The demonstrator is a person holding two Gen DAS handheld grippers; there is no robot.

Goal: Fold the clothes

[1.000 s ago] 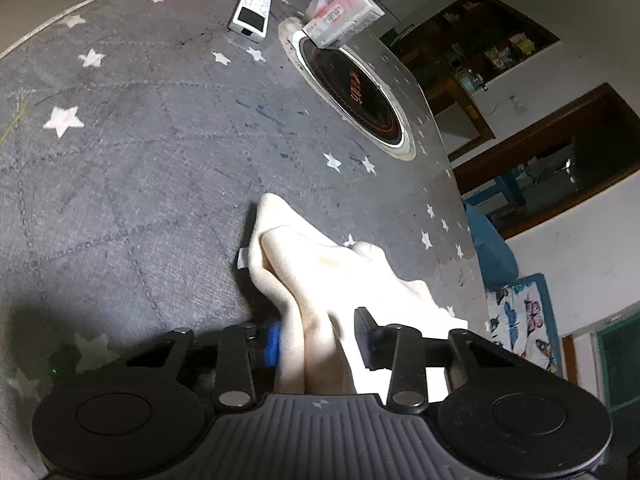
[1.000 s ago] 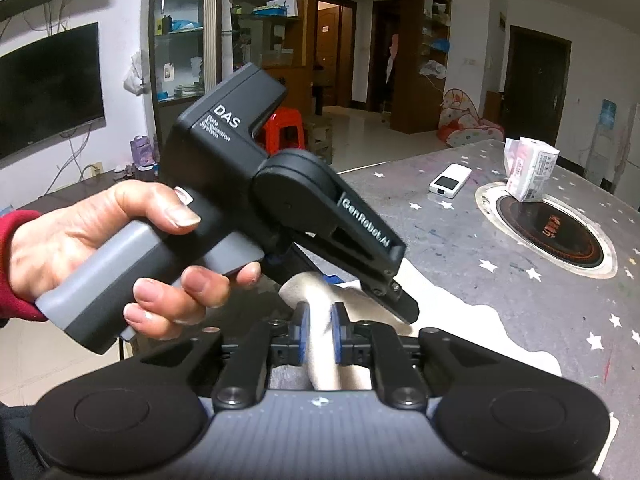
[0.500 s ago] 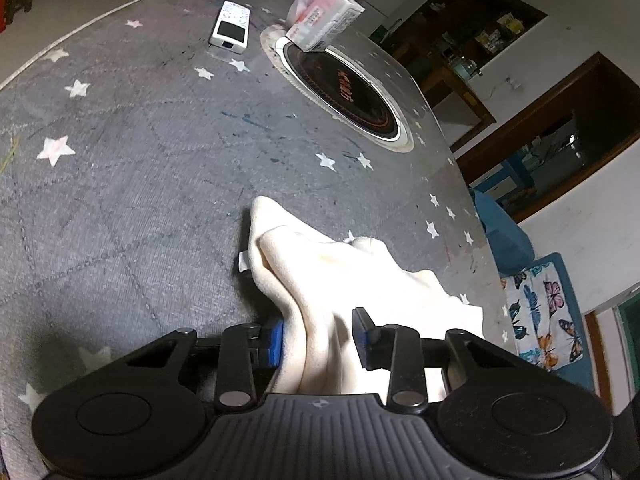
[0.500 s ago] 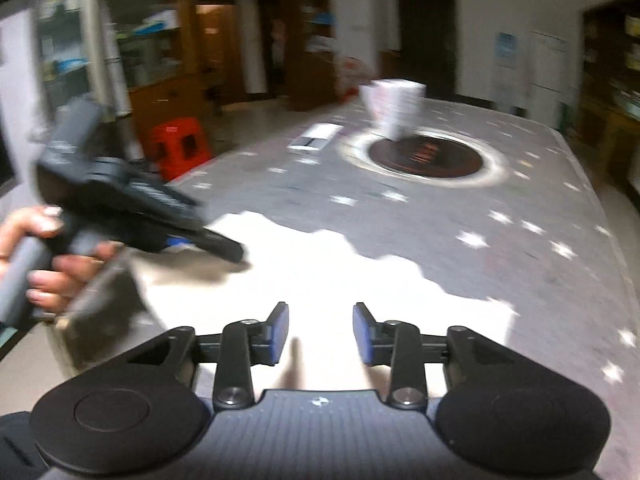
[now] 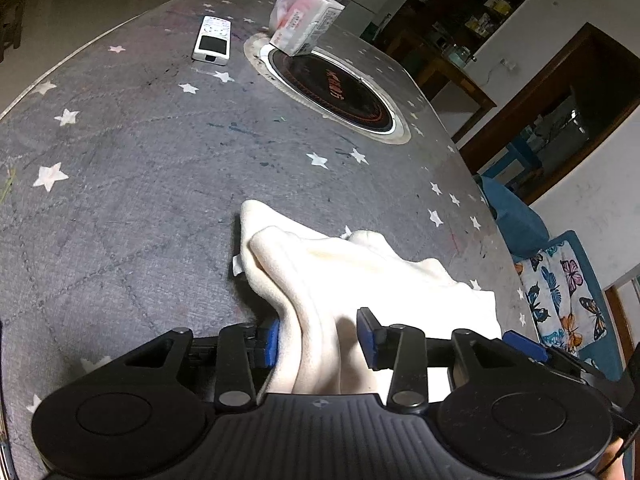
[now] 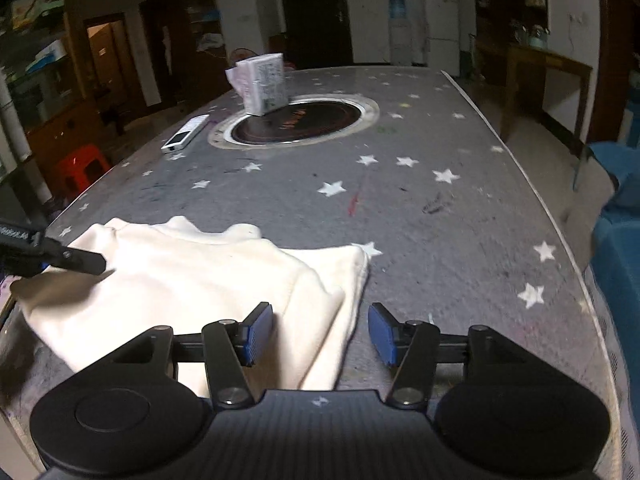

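Faintly, red unreadable writing, black hob (image 6: pixel 298 119), table (image 6: pixel 440 216)

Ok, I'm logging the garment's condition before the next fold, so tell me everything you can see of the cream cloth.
The cream cloth looks like soft fleece, plain off-white with a faint yellowish stain. It lies bunched and partly folded on the grey starred table, near its front edge, layers overlapping at the right corner. A small white tag sticks out at its far left edge. A raised ridge of it runs between the left tongs, whose jaws are opening. The right tongs, also opening, straddle its right corner without pressing it.
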